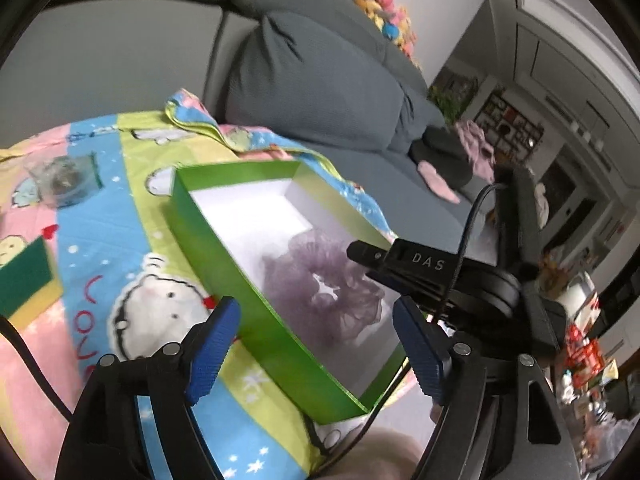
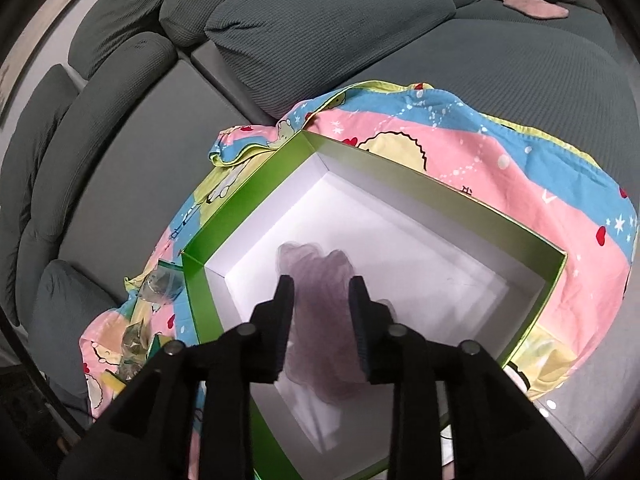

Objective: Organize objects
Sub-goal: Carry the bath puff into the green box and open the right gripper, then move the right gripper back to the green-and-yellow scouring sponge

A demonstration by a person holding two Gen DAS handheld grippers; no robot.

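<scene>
A green box (image 1: 240, 280) with a white inside stands open on a cartoon-print blanket (image 1: 120, 220). On the box floor lies a purple mesh scrunchie (image 1: 296, 280). My left gripper (image 1: 316, 312) hangs over the box's near wall, its blue pads (image 1: 212, 348) wide apart with nothing pressed between them. My right gripper (image 1: 362, 262) reaches into the box from the right. In the right wrist view the right gripper (image 2: 321, 284) has its black fingers (image 2: 280, 320) apart on either side of the scrunchie (image 2: 320, 320), above the box (image 2: 440, 196). The pads do not seem to press on it.
A green-and-yellow sponge (image 1: 24, 280) and a clear plastic packet (image 1: 60, 184) lie on the blanket to the left of the box. Grey sofa cushions (image 1: 320, 80) rise behind it. A pink garment (image 1: 436, 180) lies further along the seat. Black cables run by both grippers.
</scene>
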